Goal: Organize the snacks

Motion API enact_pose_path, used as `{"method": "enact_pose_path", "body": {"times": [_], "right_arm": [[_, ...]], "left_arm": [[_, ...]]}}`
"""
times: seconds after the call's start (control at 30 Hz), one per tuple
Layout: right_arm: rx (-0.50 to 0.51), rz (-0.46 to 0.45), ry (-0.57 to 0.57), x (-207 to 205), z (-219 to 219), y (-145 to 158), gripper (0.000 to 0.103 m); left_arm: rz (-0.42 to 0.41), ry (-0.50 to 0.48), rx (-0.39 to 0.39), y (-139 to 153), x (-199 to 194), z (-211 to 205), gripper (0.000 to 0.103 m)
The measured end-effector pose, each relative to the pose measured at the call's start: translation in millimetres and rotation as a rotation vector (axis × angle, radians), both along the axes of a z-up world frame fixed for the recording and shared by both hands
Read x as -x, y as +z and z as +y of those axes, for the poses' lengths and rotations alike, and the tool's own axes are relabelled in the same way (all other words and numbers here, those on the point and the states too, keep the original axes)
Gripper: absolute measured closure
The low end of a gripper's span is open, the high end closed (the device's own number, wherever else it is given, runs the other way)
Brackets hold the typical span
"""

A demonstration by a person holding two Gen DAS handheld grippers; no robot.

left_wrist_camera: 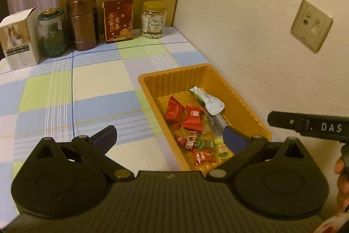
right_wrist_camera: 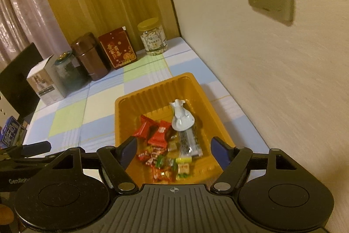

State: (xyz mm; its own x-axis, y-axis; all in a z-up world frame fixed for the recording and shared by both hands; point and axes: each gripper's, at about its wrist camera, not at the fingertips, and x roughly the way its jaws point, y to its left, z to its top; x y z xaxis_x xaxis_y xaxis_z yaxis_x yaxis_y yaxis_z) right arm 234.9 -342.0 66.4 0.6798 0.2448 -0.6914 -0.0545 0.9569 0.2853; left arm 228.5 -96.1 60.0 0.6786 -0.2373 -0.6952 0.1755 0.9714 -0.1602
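Note:
An orange plastic tray (left_wrist_camera: 152,82) (right_wrist_camera: 152,88) lies on the checked tablecloth against the wall. Inside it are red snack packets (left_wrist_camera: 174,110) (right_wrist_camera: 159,134), a silver pouch (left_wrist_camera: 209,102) (right_wrist_camera: 181,117), a clear wrapped bar (right_wrist_camera: 188,141) and several small sweets (left_wrist_camera: 202,154) (right_wrist_camera: 168,167). My left gripper (left_wrist_camera: 170,134) hangs above the tray's near left corner, jaws wide apart, nothing between them. My right gripper (right_wrist_camera: 174,147) hovers over the tray's near end, open, with nothing in its jaws. The right gripper's black body (left_wrist_camera: 309,126) shows at the right edge of the left wrist view.
Along the back stand a white box (left_wrist_camera: 19,38), a glass jar (left_wrist_camera: 52,34), a brown canister (left_wrist_camera: 82,23), a red carton (left_wrist_camera: 118,21) and a jar of nuts (left_wrist_camera: 153,19). Wall sockets (left_wrist_camera: 312,25) are on the right wall. A dark monitor (right_wrist_camera: 19,75) is at far left.

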Motion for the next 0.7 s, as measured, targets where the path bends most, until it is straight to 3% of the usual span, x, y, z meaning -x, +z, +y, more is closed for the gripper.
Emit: {"method": "enact_pose_path", "body": {"times": [0.37,0.7], "right_arm": [[0.036,-0.029,-0.011,63.2,2.5,9.9,0.028],[0.044,-0.056,0.001,120.6,14.9,11.7,0.028]], "left_arm": [[-0.036,0.081,0.027,12.3,63.6,14.4,0.0],[-0.051,0.092,-0.01,15.4,120.8,20.6,0.0]]}}
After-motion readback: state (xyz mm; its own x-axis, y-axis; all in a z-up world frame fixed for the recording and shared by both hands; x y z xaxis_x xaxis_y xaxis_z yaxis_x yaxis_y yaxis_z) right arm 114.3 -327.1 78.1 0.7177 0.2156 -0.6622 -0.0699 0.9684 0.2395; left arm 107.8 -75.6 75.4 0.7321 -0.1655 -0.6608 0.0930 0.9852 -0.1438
